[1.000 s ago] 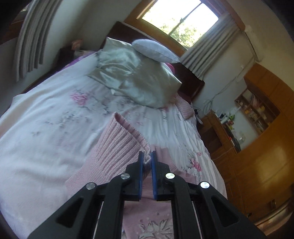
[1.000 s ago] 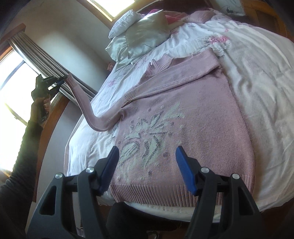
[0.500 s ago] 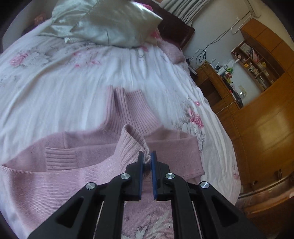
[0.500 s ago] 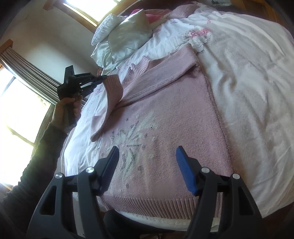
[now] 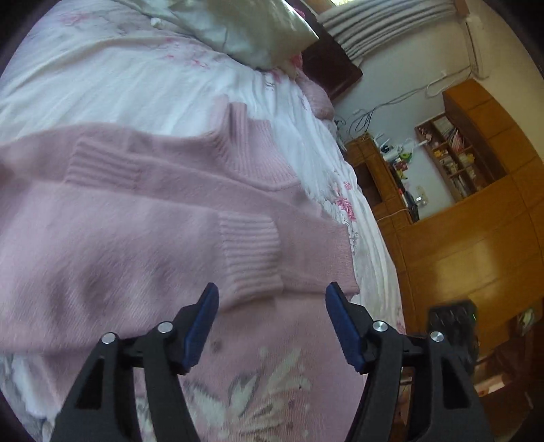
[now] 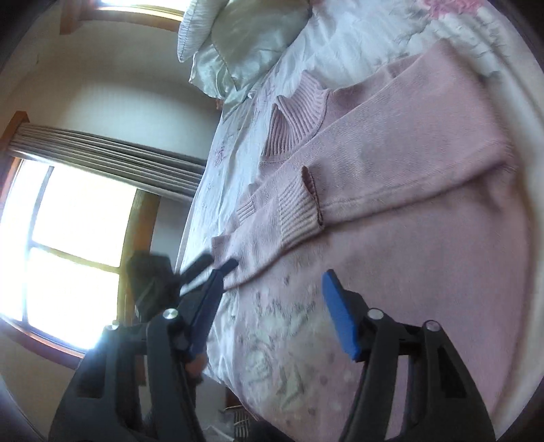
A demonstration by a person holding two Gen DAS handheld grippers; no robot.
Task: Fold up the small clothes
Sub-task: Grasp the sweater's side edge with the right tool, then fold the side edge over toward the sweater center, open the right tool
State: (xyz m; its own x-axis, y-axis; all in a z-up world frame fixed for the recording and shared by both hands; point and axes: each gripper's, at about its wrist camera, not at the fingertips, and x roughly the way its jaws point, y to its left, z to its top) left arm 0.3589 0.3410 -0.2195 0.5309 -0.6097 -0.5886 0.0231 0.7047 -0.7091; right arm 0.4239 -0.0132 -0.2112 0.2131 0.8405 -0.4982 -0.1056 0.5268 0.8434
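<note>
Lying folded, sweater fronts pillow; cabinet beside.

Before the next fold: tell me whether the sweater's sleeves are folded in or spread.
Folded in: both ribbed cuffs lie across the sweater chest.

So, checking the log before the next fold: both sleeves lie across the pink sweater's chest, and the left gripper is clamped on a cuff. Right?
Not quite. The left gripper is open, holding nothing; the cuff lies free ahead of it, as the left wrist view shows. Both sleeves do lie across the sweater.
</note>
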